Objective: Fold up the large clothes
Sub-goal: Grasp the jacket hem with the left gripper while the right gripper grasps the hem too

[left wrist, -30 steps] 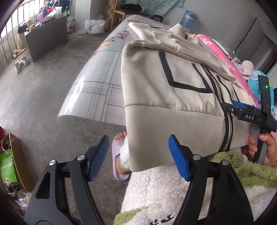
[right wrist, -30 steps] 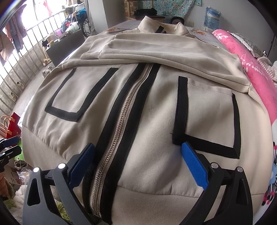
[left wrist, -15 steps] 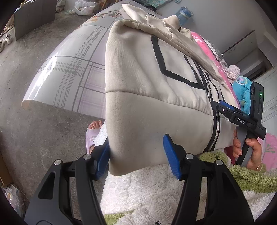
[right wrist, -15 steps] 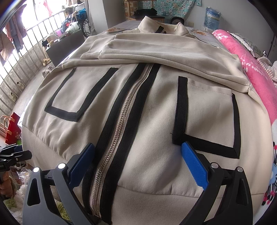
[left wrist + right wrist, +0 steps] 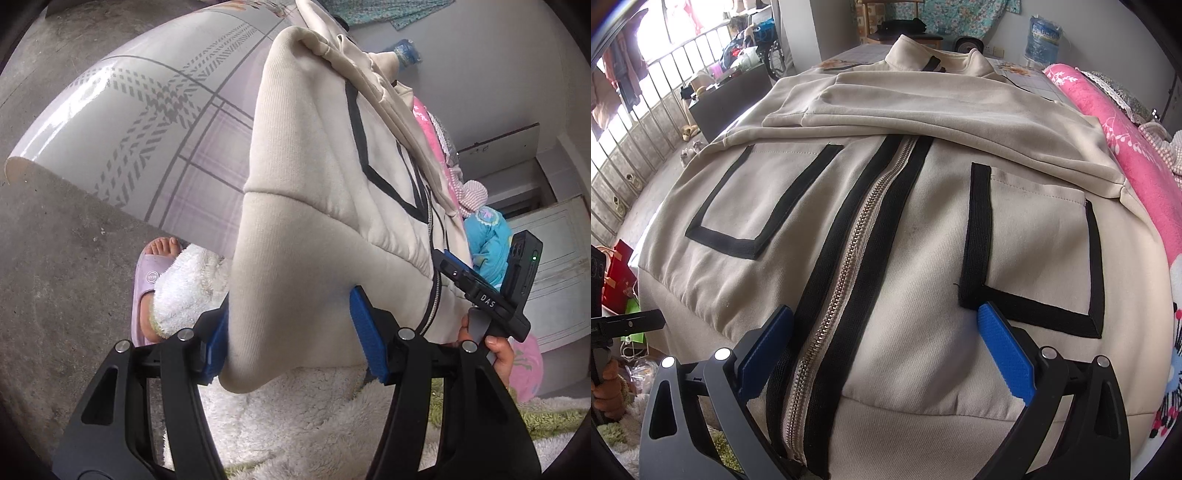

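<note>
Left gripper (image 5: 291,338) sits on the near left corner of the cream jacket (image 5: 916,229): both blue pads straddle the ribbed hem (image 5: 295,295) where it hangs off the table (image 5: 122,122). Left pad is partly buried behind the fabric, so we can't confirm it presses; right pad touches the cloth edge. Jaws just closed in a bit, roughly half wide, hem corner between them.

Right gripper (image 5: 886,350) is wide open over the jacket's lower front, pads either side of the zipper (image 5: 846,280), hovering just above the cloth as far as we can tell; nothing pinched. Zipper bottom end is cut off behind the gripper body.

Jacket lies front-up on the patterned table, sleeves folded across the chest, collar at the far end. Its far right side runs against a pink blanket (image 5: 1137,147), and the table edge there is hidden.

Readable text: "DAS" on the right gripper's housing (image 5: 487,301) as seen from the left wrist view, green LED lit next to it. Slipper (image 5: 146,284) has a small round mark, too small to read. Water jug (image 5: 1043,37) label is illegible.

Our right hand (image 5: 498,350) is only partly visible behind the handle.
</note>
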Tool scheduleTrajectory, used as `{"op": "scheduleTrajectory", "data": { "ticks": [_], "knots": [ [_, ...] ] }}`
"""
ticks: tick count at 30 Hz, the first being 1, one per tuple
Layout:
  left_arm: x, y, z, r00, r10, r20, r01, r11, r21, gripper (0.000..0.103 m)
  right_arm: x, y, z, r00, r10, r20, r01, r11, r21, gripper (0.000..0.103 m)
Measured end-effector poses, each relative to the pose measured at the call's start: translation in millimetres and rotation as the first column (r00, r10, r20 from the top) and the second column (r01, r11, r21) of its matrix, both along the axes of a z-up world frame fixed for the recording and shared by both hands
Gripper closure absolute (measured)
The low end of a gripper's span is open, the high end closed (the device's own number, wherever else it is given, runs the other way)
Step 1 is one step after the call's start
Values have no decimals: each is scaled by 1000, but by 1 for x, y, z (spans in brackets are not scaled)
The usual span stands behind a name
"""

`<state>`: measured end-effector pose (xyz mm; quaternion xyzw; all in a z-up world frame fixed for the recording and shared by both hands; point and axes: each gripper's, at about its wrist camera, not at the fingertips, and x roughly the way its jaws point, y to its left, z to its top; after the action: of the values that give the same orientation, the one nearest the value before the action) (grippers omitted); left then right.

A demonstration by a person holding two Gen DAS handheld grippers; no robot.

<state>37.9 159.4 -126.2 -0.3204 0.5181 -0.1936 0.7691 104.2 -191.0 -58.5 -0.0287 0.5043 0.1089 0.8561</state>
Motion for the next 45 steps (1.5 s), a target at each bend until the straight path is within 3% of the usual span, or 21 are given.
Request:
{"op": "scheduleTrajectory", "data": {
  "ticks": [9, 14, 17, 22, 28, 32, 34, 45],
  "knots": [
    [-24, -6, 45, 994, -58, 88, 51, 995, 81, 74, 0, 0, 0, 1000, 0, 1, 0, 1000, 0, 6],
    [-22, -16, 64, 988, -87, 129, 69, 988, 139, 75, 0, 0, 0, 1000, 0, 3, 0, 1000, 1, 6],
    [-18, -27, 67, 986, -112, 127, 82, 973, 218, 76, 0, 0, 1, 1000, 2, 2, -2, 1000, 3, 6],
    [-14, -43, 69, 984, -143, 105, 87, 904, 418, 94, 1, -2, 2, 1000, 6, 3, -6, 1000, 6, 6],
    [-7, -63, 63, 986, -164, 37, 110, 797, 594, 96, 1, -7, 3, 1000, 0, -19, 0, 999, 33, 6],
    [-10, -78, 64, 977, -210, 39, 125, 712, 691, 96, -6, -27, 12, 999, -34, -39, 37, 995, 91, 6],
    [-10, -83, 63, 973, -225, 40, 129, 682, 720, 96, -14, -40, 18, 998, -55, -43, 59, 994, 92, 6],
    [-10, -95, 59, 965, -263, 25, 146, 612, 777, 96, -65, -117, 26, 971, -211, -109, 206, 977, -53, 6]
  ]
}}
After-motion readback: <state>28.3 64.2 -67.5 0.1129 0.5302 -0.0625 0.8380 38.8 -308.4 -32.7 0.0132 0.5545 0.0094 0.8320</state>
